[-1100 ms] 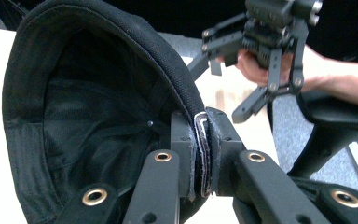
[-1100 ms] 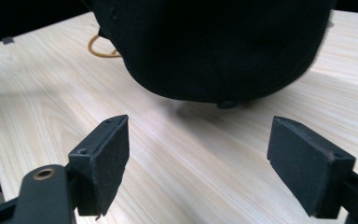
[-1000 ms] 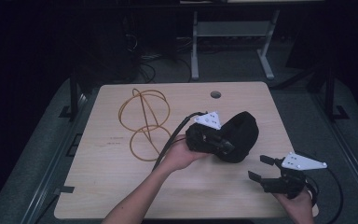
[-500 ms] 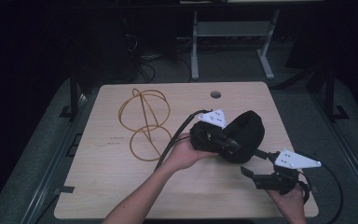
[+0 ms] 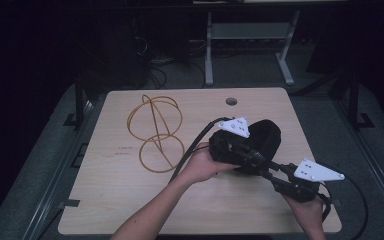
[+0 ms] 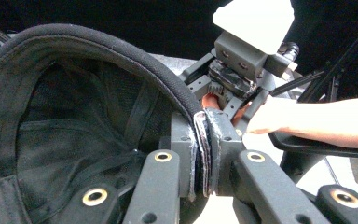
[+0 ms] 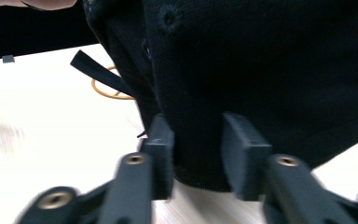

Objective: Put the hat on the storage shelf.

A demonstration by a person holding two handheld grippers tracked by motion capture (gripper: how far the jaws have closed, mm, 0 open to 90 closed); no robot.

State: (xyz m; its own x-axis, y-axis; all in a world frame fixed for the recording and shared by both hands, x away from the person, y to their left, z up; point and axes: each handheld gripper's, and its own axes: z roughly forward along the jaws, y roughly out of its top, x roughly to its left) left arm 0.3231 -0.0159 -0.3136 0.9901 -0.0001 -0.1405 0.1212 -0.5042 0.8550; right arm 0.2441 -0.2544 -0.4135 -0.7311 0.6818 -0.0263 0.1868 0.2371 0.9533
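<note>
Working from left to right, we note a wire frame (image 5: 155, 134) of orange hoops lying untouched on the bench (image 5: 105, 200). Near the bench's middle, our left hand-held gripper (image 6: 204, 154) stays out of nothing: its jaws are clamped on the rim of the black cap (image 5: 265, 140), held just above the bench. At the right, our right hand-held gripper (image 7: 196, 154) has just been closing, and its jaws now straddle a fold of the cap's crown, the pads seemingly pressing the cloth. We judge the step in hand to be a two-point grasp of the cap. The next move calls for confirming the right grip before lifting or reshaping it.
</note>
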